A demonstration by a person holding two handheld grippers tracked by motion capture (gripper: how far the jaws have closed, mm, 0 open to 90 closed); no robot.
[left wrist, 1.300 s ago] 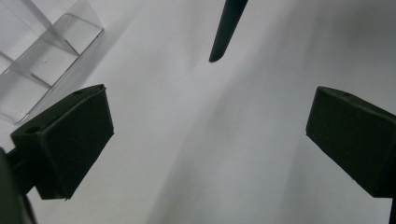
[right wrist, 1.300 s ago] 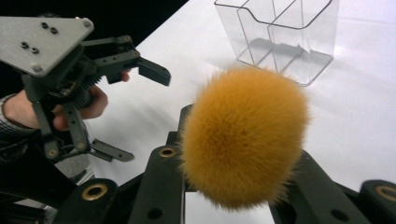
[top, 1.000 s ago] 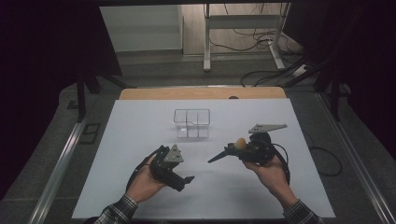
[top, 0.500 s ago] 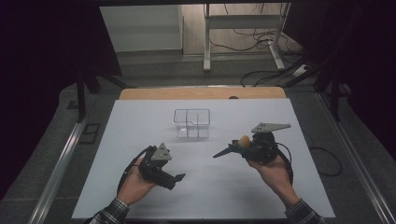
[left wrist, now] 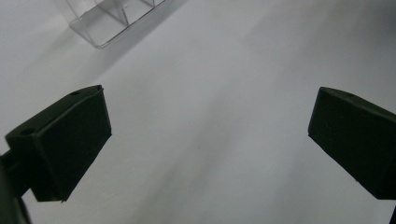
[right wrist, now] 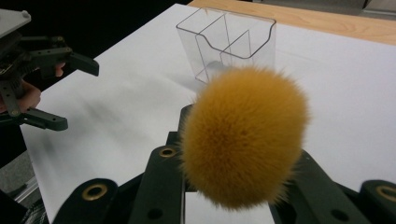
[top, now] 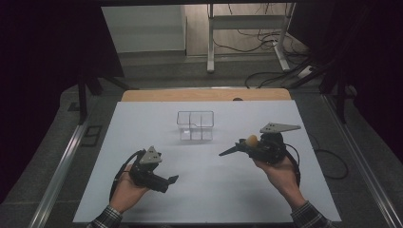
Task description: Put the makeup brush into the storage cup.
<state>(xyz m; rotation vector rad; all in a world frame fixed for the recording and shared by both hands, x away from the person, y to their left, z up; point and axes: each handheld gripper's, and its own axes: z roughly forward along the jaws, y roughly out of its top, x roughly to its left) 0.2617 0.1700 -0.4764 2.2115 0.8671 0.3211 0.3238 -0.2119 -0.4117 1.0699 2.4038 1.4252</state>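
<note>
Pompom, fuzzy orange, sits clamped in my right claw at about 4 o'clock from the clear divided box mid-table. Both hands have pulled back toward me since a second ago: left claw slid out to 7 o'clock of the box, jaws spread wide, holding nothing; right drifted outward, pompom unchanged. My guess: hands parting ahead of a drop into a box compartment. Box hasn't moved, looks empty.
</note>
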